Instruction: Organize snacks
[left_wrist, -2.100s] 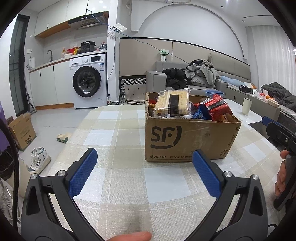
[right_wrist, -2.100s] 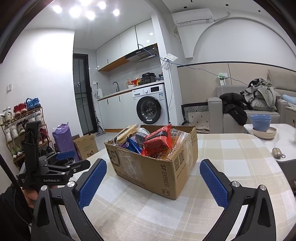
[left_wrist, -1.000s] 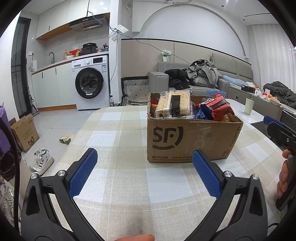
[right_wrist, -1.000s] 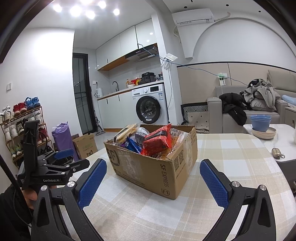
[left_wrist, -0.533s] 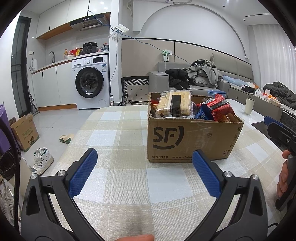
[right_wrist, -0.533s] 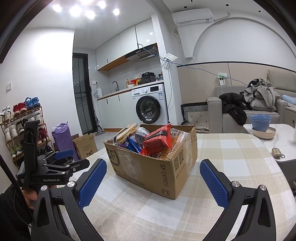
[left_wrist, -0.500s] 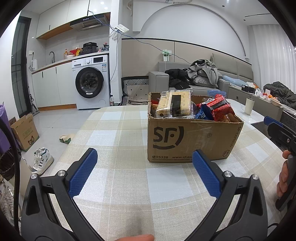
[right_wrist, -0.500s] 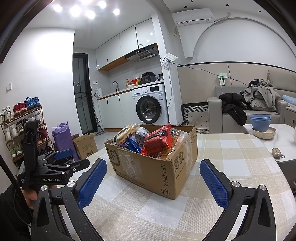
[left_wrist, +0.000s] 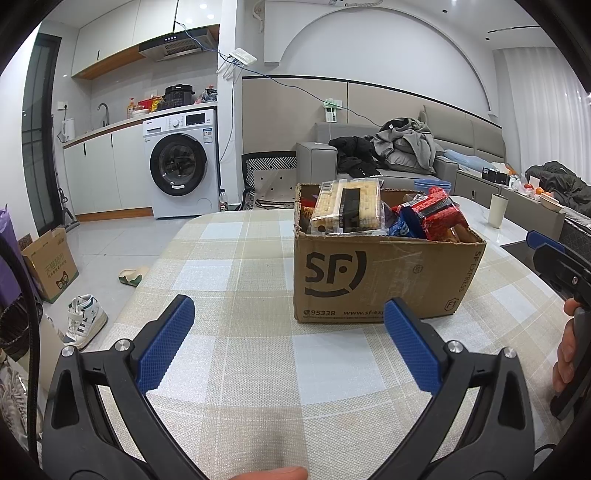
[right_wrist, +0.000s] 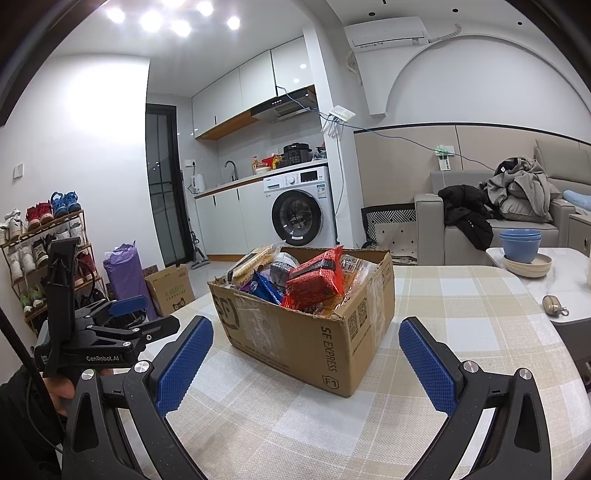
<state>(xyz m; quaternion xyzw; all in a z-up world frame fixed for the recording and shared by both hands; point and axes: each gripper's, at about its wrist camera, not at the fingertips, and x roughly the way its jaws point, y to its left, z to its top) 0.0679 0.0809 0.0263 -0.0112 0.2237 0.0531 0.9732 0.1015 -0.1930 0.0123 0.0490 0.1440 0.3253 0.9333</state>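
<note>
You face a washing machine (left_wrist: 180, 168) under white cabinets; grey sofa (left_wrist: 402, 162) to its right, shoe rack (right_wrist: 40, 254) far left.

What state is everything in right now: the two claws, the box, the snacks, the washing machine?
Left claw: open, empty.
Right claw: open, empty.
Cardboard box: open-topped, upright on the table.
Snack packets: heaped inside the box, sticking out above its rim.
Washing machine: door shut.

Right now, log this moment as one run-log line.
left gripper: open, empty | right gripper: open, empty | cardboard box: full of snacks, on checked tablecloth | both short of box
</note>
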